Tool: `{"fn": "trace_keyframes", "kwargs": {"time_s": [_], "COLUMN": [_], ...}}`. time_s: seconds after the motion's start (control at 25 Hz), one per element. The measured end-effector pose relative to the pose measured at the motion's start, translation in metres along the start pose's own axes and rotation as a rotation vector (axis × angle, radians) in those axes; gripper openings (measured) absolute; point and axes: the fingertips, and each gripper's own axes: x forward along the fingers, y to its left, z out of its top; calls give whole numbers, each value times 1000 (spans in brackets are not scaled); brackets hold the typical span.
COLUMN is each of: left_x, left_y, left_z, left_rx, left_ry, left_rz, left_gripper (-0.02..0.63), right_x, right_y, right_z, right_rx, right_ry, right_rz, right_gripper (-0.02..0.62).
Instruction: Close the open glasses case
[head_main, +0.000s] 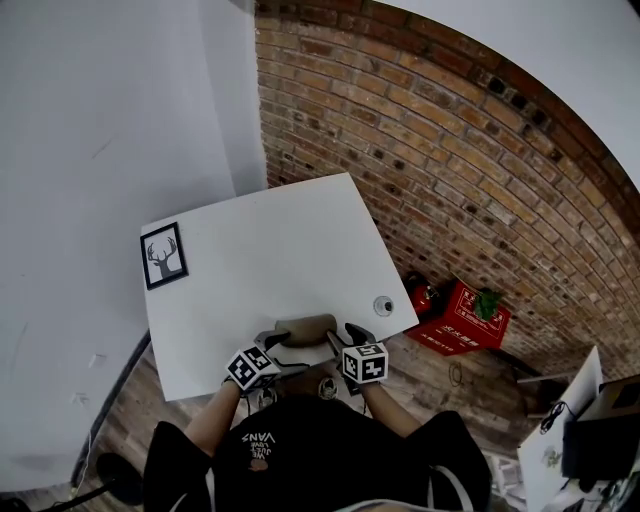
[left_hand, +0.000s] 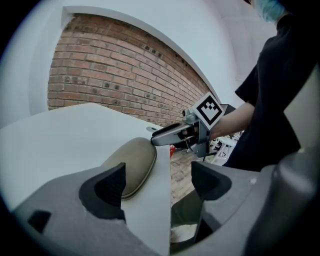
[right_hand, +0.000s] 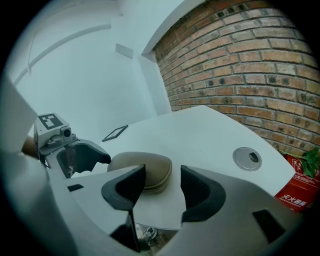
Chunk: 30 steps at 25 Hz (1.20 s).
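A tan glasses case (head_main: 305, 328) lies on the white table (head_main: 270, 250) close to its front edge, lid down against its base. My left gripper (head_main: 274, 341) sits at the case's left end and my right gripper (head_main: 343, 336) at its right end. In the left gripper view the case (left_hand: 132, 165) lies just ahead of the left jaw; the left gripper (left_hand: 159, 182) is open and grips nothing. The right gripper (left_hand: 175, 134) shows beyond the case. In the right gripper view the case (right_hand: 142, 170) rests ahead of the open right gripper (right_hand: 162, 187), untouched, with the left gripper (right_hand: 80, 155) behind it.
A framed deer picture (head_main: 164, 256) lies at the table's far left. A round cable grommet (head_main: 383, 305) sits near the right edge. Red boxes (head_main: 462, 318) stand on the floor by the brick wall (head_main: 450, 150). A white wall (head_main: 110, 110) borders the left.
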Motion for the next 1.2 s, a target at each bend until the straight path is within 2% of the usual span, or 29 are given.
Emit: {"fn": "trace_keyframes", "kwargs": {"time_s": [0.12,0.32,0.6,0.76,1.04,1.2], "left_x": [-2,-17,-42,-57,-91,-105], "left_y": [0,5,6,1,-2,2], "left_z": [3,19,25,25,29,32], "left_rx": [-20,-57,-36,-2,50,66], "left_ry": [-18,-97,-146,-168,-225,-263], "left_rz": [-8,1,-12,-40,-54,-24], "left_gripper": [411,423,423,423,387,328], "right_x": [-2,-9,-24,-37,-59,-70], "right_y": [-1,3,22,32,58,72], "right_z": [1,10,17,23,27,32], "right_rx": [14,47,101,124,155,155], "right_ry": [-5,-50,-131,-200,-294,-332], "right_rz": [-23,-63,-108,-164,-229,-237], "right_gripper": [212,210,210,201,196,190]}}
